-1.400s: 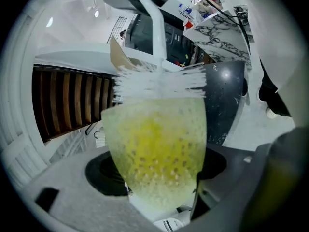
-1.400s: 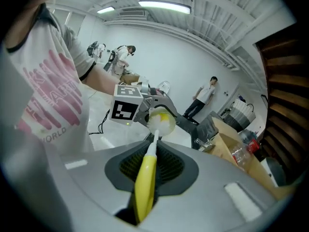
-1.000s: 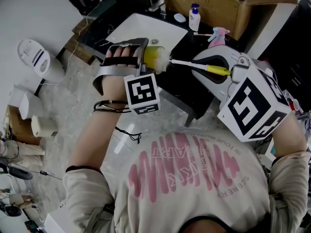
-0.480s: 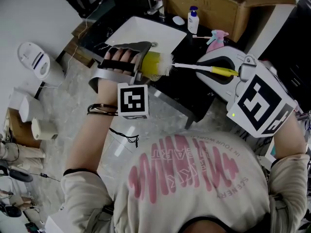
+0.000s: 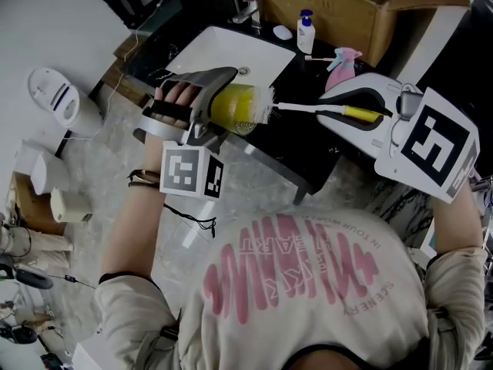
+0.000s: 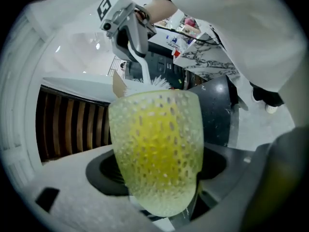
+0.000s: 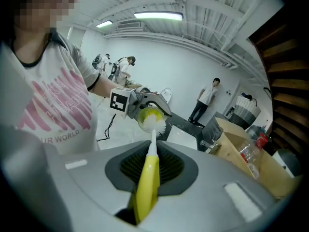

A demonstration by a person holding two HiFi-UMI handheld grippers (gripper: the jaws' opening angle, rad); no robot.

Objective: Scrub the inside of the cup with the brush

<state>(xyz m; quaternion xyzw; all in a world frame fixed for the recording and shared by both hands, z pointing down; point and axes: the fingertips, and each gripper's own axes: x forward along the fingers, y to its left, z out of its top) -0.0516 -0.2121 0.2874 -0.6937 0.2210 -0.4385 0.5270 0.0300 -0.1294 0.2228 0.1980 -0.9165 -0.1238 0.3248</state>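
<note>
A dimpled yellow cup [image 5: 233, 106] lies on its side above the sink edge, and my left gripper [image 5: 225, 100] is shut on it. In the left gripper view the cup [image 6: 157, 149] fills the middle, mouth facing away. My right gripper [image 5: 348, 112] is shut on the yellow handle [image 5: 356, 114] of a brush. Its white bristle head [image 5: 266, 110] sits at the cup's mouth. In the right gripper view the handle [image 7: 147, 182] runs between the jaws, and the bristles [image 7: 153, 122] cover the cup's opening [image 7: 146, 114].
A white sink [image 5: 231, 51] with a faucet [image 5: 248, 10] is set in a black counter [image 5: 300, 149]. Behind stand a lotion bottle [image 5: 306, 31], a pink spray bottle [image 5: 344, 58] and a cardboard box [image 5: 339, 6]. People [image 7: 207, 98] stand far off in the room.
My left gripper has rolled, its marker cube swinging down and left, and the cup has turned with it. My right gripper has shifted right, with the bristles still at the cup's mouth.
</note>
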